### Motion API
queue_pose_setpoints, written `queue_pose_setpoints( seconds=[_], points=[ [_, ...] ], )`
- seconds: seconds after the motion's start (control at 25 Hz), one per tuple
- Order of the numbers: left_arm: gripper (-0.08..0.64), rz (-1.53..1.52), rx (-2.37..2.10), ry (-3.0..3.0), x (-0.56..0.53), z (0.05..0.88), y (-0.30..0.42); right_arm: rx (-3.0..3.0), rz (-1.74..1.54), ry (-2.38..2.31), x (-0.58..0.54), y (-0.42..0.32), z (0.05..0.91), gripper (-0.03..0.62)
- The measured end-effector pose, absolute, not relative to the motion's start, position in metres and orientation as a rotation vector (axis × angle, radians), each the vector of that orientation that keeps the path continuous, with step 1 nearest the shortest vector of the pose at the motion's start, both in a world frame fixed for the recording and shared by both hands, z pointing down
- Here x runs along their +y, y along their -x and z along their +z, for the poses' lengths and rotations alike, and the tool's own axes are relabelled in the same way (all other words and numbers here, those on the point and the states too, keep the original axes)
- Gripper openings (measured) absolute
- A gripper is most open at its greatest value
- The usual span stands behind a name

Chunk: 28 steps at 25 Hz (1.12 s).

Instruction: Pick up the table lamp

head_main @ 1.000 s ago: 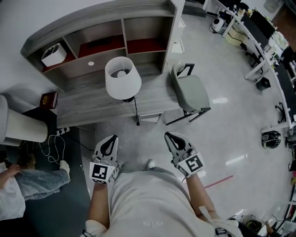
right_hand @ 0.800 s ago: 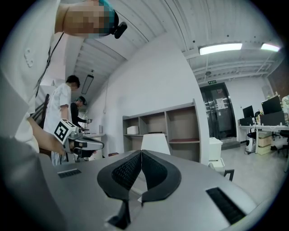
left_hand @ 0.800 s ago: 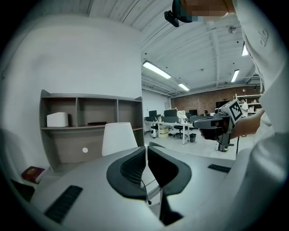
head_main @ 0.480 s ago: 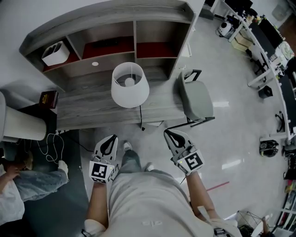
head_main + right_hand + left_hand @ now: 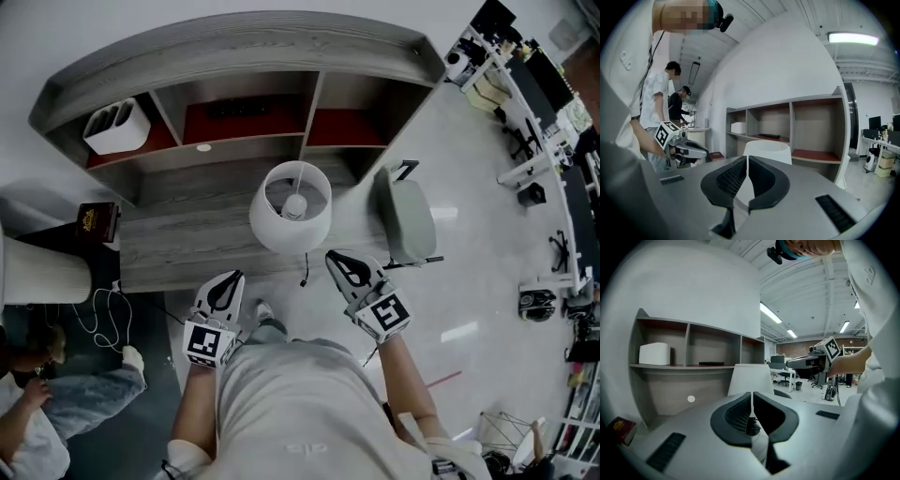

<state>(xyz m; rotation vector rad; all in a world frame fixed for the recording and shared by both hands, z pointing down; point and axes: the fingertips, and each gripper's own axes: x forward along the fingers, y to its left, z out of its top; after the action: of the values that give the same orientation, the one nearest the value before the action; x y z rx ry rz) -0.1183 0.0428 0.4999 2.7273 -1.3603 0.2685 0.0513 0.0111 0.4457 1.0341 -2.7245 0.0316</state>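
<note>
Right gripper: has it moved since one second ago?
Yes. The right gripper has moved forward toward the desk: earlier a gap lay between them, now its tip reaches the desk's front edge beside the table lamp.

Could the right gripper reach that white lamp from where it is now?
Probably yes. The right gripper sits just short of the lamp shade with nothing between them. Its jaws are shut, so they must open first.

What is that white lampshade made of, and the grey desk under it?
The white conical lampshade looks like fabric or paper: matt, even, no glare. The grey desk with shelves looks like wood or wood-print laminate: matt, with long streaky grain.
</note>
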Motion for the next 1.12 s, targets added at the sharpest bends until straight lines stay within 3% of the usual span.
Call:
queue_pose_setpoints(
  seconds=[0.36,0.56,0.76,1.12],
  points=[
    [0.017,0.318,-1.264,-2.772,0.005,0.517,0.146,-2.564,-0.015,-0.879,-0.050,0.020,0.433,0.032],
    [0.017,0.312,-1.244,-2.770,-0.002,0.521,0.139,-2.447,-0.003,-0.706,-0.064,0.045,0.439,0.063],
    [0.017,0.315,-1.269,-2.750,-0.007,0.523,0.132,-2.316,-0.053,-0.539,-0.066,0.056,0.449,0.112],
    [0.017,0.315,-1.294,-2.706,-0.008,0.534,0.120,-2.119,-0.095,-0.402,-0.068,0.060,0.470,0.112]
  ],
)
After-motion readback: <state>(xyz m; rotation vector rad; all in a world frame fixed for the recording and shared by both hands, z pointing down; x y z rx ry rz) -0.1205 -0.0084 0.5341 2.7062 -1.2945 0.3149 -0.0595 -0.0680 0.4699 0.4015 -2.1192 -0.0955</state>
